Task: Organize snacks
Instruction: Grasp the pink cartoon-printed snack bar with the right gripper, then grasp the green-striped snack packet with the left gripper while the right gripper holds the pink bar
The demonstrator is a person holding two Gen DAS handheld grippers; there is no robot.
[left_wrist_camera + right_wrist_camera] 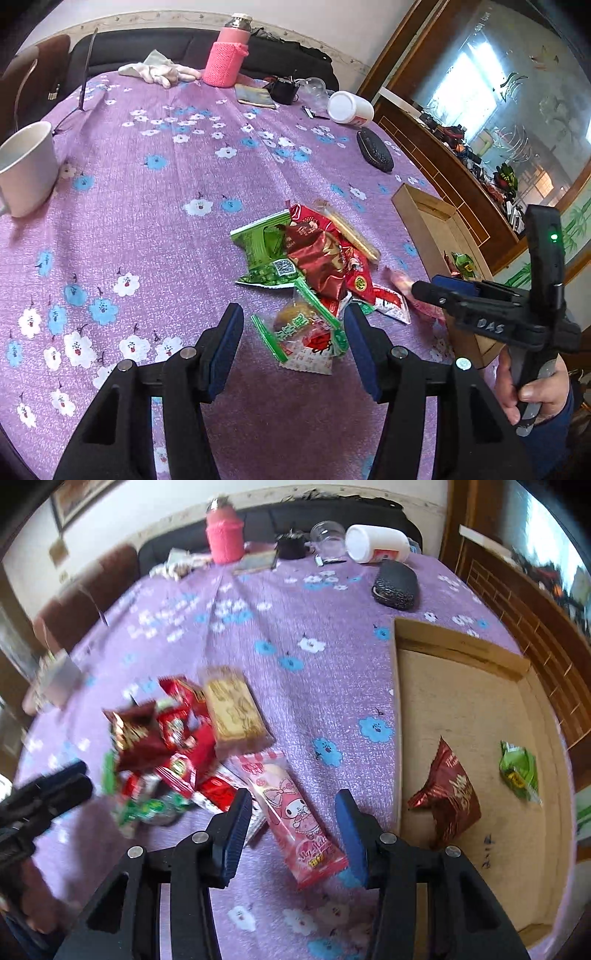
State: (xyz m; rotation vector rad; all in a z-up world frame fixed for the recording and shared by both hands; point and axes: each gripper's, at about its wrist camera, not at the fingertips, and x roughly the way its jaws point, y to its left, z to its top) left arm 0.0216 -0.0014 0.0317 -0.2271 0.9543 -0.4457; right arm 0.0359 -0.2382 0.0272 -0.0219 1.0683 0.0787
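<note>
Soft daylight fills both fisheye views, glaring off the mirror (491, 92) at right, edges bowed and vignetted black; the right wrist picture smears with motion blur leftward

Table: covered by a purple cloth (166, 229) printed with blue and white flowers.
Middle: a heap of snack packets (314, 266), red and green, with a pink packet (295, 812) lying beside it.
Right edge: a shallow cardboard tray (458, 653).
Far side: a pink bottle (227, 55), white gloves (159, 70), a tipped white jar (349, 108), a clear cup (327, 535), a black case (375, 150).
Left: a white mug (27, 166).
</note>
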